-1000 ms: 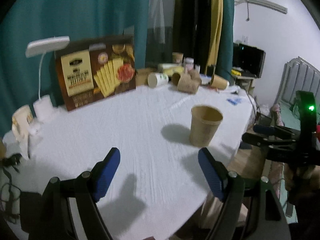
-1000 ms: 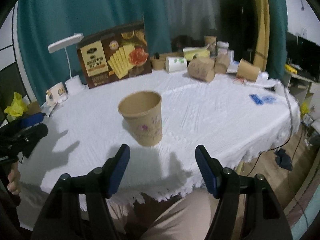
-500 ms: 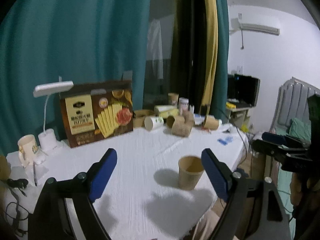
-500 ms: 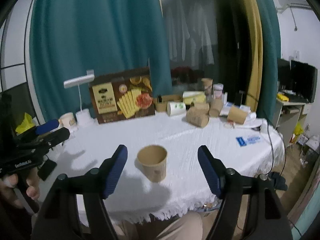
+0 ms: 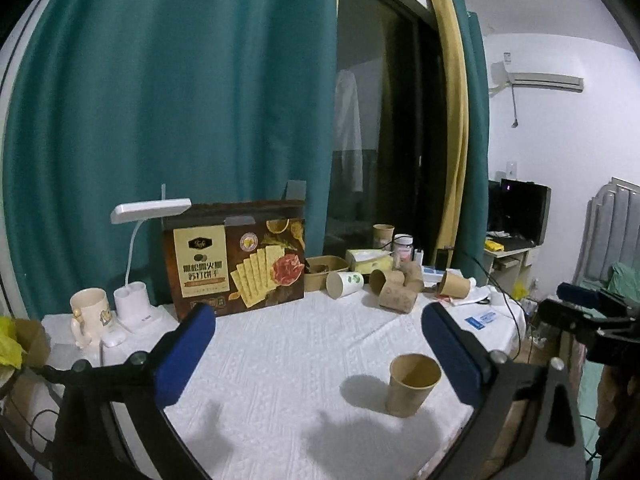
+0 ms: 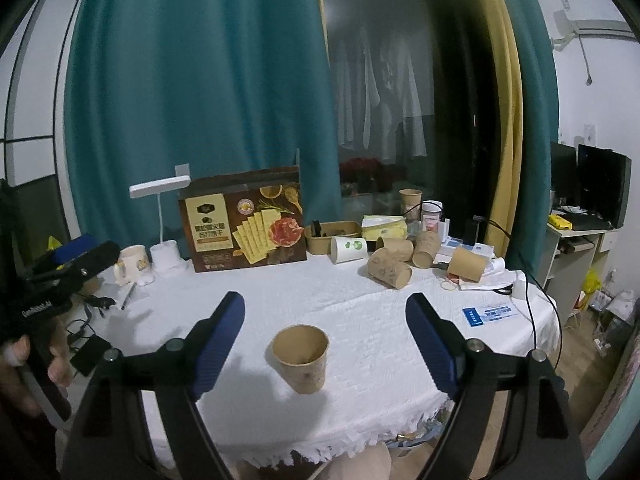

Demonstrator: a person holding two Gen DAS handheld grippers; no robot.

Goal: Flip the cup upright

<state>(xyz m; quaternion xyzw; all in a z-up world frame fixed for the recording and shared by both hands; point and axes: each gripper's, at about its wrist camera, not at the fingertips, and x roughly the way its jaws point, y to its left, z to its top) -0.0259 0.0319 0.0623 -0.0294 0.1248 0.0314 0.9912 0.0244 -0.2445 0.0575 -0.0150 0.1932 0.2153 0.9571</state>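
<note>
A brown paper cup (image 5: 412, 385) stands upright, mouth up, on the white tablecloth (image 5: 288, 360) near the table's front edge. It also shows in the right wrist view (image 6: 302, 358). My left gripper (image 5: 320, 356) is open and empty, raised well back from the cup, which sits low toward its right finger. My right gripper (image 6: 326, 344) is open and empty, with the cup seen between its blue fingers but farther away. Each gripper shows at the edge of the other's view, the right one (image 5: 588, 312) and the left one (image 6: 76, 256).
A brown cracker box (image 6: 244, 220), a white desk lamp (image 6: 160, 192) and a mug (image 6: 132, 264) stand at the back left. Several paper cups lie on their sides at the back right (image 6: 390, 268), beside a tissue box (image 6: 384, 226). A blue card (image 6: 488, 314) lies at the right edge.
Both grippers have pulled back and up from the cup, which now looks smaller and farther away. The cup stays upright in the same place. Both grippers remain open.
</note>
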